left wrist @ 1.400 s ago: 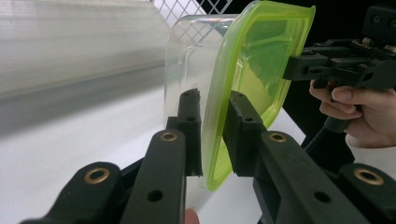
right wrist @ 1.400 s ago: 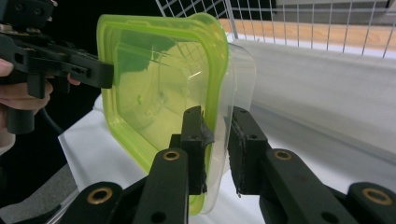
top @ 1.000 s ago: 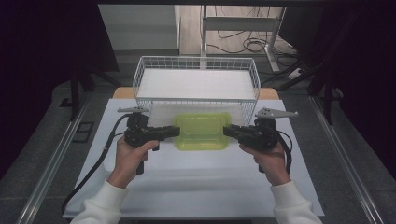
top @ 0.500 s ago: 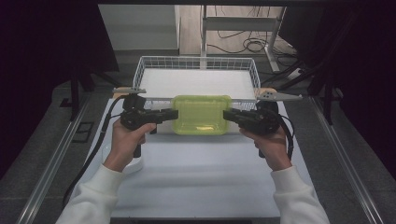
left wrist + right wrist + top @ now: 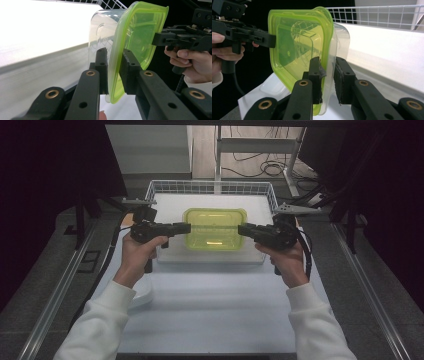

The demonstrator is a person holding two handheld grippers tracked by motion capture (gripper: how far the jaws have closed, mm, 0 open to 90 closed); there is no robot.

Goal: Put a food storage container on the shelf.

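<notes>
A clear food container with a yellow-green lid (image 5: 214, 227) hangs in the air over the white wire basket (image 5: 210, 185), held level between both hands. My left gripper (image 5: 187, 227) is shut on its left rim and my right gripper (image 5: 241, 230) is shut on its right rim. In the left gripper view my jaws (image 5: 114, 52) pinch the lid's edge, and the container (image 5: 140, 32) stretches away to the right gripper (image 5: 160, 38). In the right gripper view my jaws (image 5: 327, 61) clamp the opposite rim of the container (image 5: 294, 42), with the left gripper (image 5: 270, 41) at the far end.
The basket has a white floor and stands at the far side of the white table mat (image 5: 215, 310). A pale, clear tub-like thing (image 5: 142, 295) lies on the mat by the left forearm. Metal rails run along both table sides.
Both hands have risen and moved away from the person, carrying the container from the mat in front of the basket to a place above the basket.
</notes>
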